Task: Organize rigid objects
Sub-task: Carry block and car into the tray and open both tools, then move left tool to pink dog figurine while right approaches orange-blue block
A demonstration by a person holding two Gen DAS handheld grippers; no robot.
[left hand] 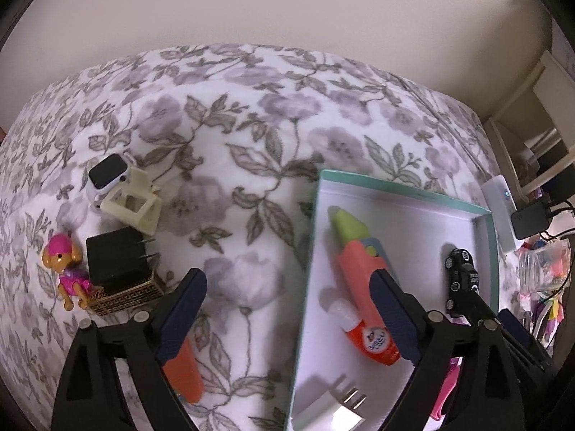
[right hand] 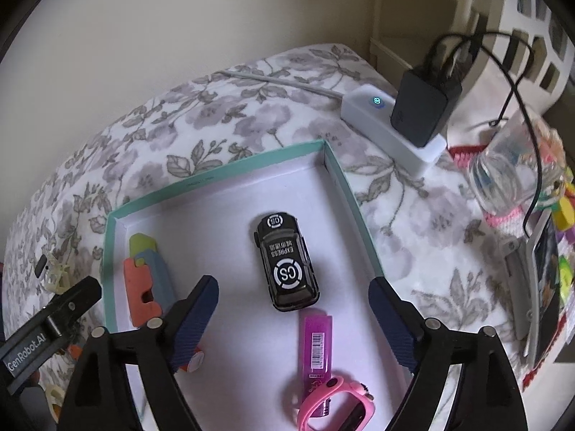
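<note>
Both tongs, left (left hand: 289,314) and right (right hand: 293,318), gape wide, angled steeply downward.

Soft, even indoor light, fairly dim. Faint shadows at nine o'clock of the pen (left hand: 359,287) and car (right hand: 286,262) in the box (right hand: 215,176). Strong fisheye bending, black corners (both views). Blurred toward three o'clock: jar (right hand: 503,176). No glare.

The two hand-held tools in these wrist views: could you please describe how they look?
The left tool and right tool match: black angular plastic frames, navy ribbed finger pads, round silver fasteners. In the right wrist view, the left one bears a white "GenRobot.AI" label.
</note>
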